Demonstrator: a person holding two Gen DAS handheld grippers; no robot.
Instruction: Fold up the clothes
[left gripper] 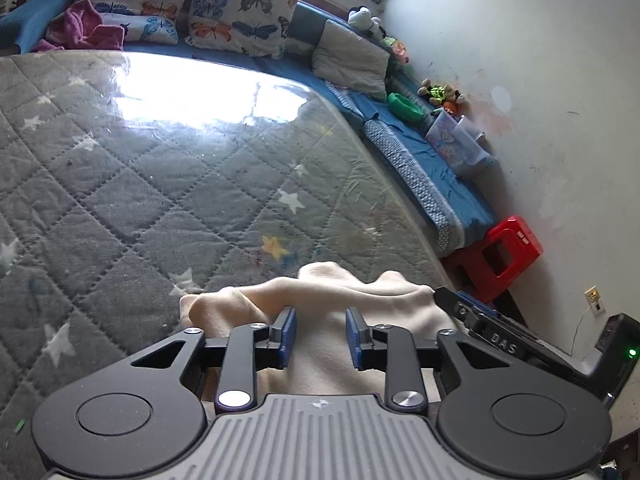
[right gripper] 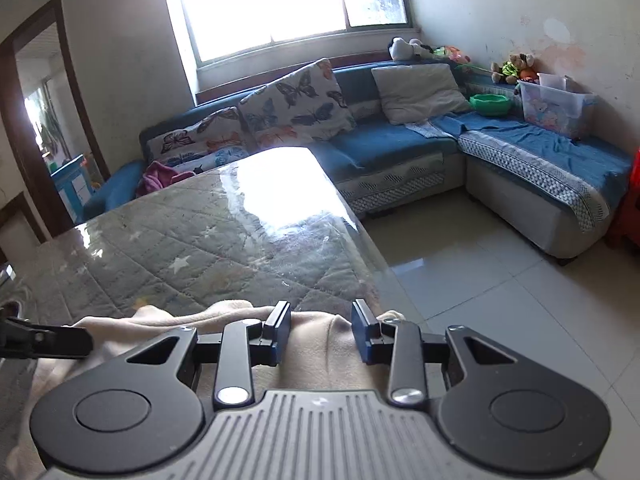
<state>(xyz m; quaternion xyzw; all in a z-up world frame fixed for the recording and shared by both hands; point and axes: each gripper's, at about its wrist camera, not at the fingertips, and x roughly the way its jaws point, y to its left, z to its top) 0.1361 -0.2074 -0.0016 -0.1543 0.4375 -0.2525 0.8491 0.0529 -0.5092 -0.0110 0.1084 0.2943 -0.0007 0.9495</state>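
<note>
A cream garment (left gripper: 320,300) lies bunched at the near edge of the quilted grey table (left gripper: 120,184). My left gripper (left gripper: 321,330) is open just above the cloth, with cream fabric showing between its blue pads. My right gripper (right gripper: 321,328) is also open over the same garment (right gripper: 312,344), near the table's right edge (right gripper: 360,232). The right gripper's body shows at the right of the left wrist view (left gripper: 500,332), and the left gripper's tip shows at the left of the right wrist view (right gripper: 44,340). Neither gripper holds the cloth.
The table has a glossy clear cover with strong window glare. A blue corner sofa (right gripper: 400,144) with butterfly cushions (right gripper: 296,104), a purple cloth (left gripper: 84,28), a green bowl (right gripper: 490,104) and a toy box (right gripper: 556,106) stands beyond. A red stool (left gripper: 496,252) stands by the wall.
</note>
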